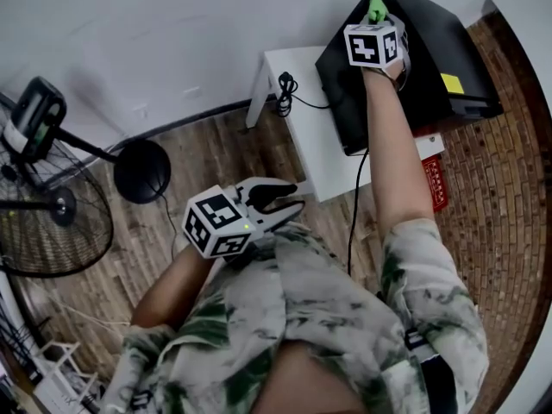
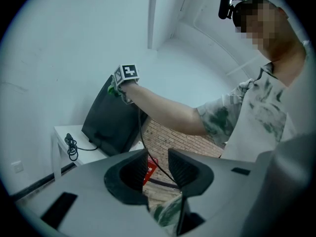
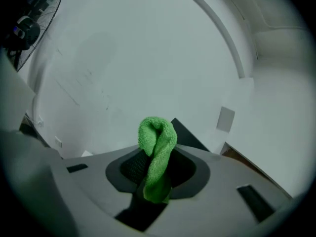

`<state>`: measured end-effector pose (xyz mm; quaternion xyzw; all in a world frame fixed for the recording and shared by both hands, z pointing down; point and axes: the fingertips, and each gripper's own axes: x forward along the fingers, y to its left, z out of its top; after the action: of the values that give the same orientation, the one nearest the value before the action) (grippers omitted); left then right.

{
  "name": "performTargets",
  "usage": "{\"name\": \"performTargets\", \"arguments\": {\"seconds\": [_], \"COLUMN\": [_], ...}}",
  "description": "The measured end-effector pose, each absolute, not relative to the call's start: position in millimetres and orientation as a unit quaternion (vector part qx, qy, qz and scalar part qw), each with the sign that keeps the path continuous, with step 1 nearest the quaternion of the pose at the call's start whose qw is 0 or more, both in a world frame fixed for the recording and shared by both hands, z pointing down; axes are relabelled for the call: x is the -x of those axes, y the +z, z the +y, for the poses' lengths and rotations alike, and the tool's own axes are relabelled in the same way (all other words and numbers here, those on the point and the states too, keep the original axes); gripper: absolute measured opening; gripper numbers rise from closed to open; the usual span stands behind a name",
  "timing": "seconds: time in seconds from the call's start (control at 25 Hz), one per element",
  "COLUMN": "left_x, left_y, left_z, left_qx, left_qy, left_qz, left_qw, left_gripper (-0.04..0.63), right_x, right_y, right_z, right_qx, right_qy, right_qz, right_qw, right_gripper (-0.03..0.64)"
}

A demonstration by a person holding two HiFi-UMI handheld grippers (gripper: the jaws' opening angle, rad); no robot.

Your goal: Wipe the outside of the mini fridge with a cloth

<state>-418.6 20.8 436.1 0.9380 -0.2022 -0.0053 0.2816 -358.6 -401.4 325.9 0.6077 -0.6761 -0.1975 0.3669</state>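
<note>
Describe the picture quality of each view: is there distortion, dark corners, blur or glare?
Head view: strong fisheye bends the wood floor near the edges; light is soft. Left gripper view: dark rounded corners, a mosaic patch upper right, the mini fridge leans in the frame. Right gripper view: dark corners too; the green cloth is sharp, no glare on the wall.

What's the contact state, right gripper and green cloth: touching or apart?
Touching. The right gripper view shows the green cloth pinched between the jaws of the right gripper, its folded end sticking up beyond them.
</note>
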Motion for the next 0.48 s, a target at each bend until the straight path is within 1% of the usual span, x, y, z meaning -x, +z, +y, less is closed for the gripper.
{"name": "performTargets", "arguments": {"seconds": [0.48], "left_x": [432.9], "left_y": [448.1], "left_z": [-0.3], "left_qx": [-0.927], "left_qy": [-0.011], "left_qz": [-0.234], "left_qw": [0.293], "left_gripper": [0.135], "right_x": [362.5], "right_y": [427.6], "right_z": [-417.4], "right_qx": [-0.575], "right_qy": [-0.156], "right_qz": [-0.684], "right_qw": [0.42], "right_gripper": [0.117]}}
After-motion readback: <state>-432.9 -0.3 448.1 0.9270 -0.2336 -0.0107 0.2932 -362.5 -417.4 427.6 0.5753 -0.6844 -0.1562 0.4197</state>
